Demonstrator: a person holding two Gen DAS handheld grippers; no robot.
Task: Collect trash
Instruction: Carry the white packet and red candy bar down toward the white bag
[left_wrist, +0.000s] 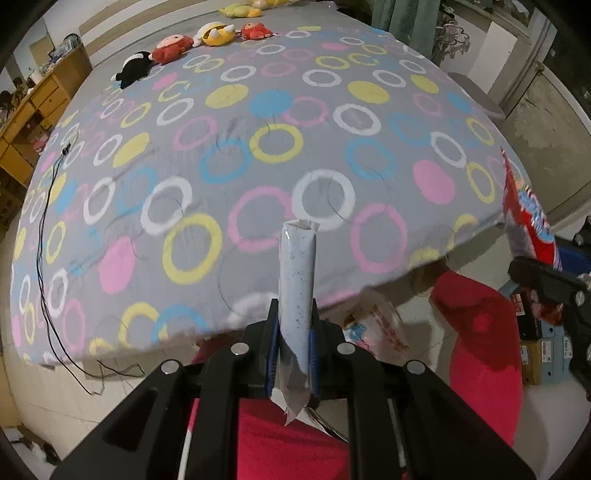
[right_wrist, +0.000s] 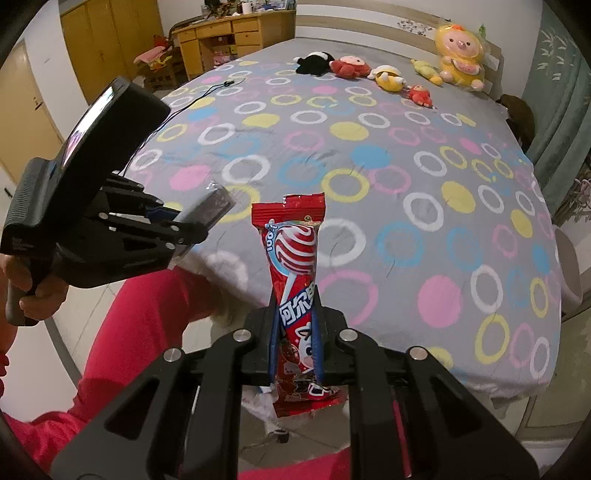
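Observation:
My left gripper (left_wrist: 293, 314) is shut on a pale blue speckled wrapper (left_wrist: 297, 280) that stands upright between the fingers, held in front of the bed's near edge. My right gripper (right_wrist: 297, 314) is shut on a red lollipop wrapper (right_wrist: 295, 266), also upright, in front of the bed's near edge. The red wrapper shows at the right edge of the left wrist view (left_wrist: 528, 218). The left gripper (right_wrist: 184, 229) with its pale wrapper (right_wrist: 210, 206) shows at the left of the right wrist view.
A bed with a grey sheet of coloured rings (left_wrist: 258, 147) fills both views. Plush toys (right_wrist: 369, 70) lie near the headboard. A black cable (left_wrist: 44, 258) runs along the bed's left side. Wooden desk (right_wrist: 229, 37) and wardrobe stand beyond. Boxes (left_wrist: 543, 343) sit on the floor.

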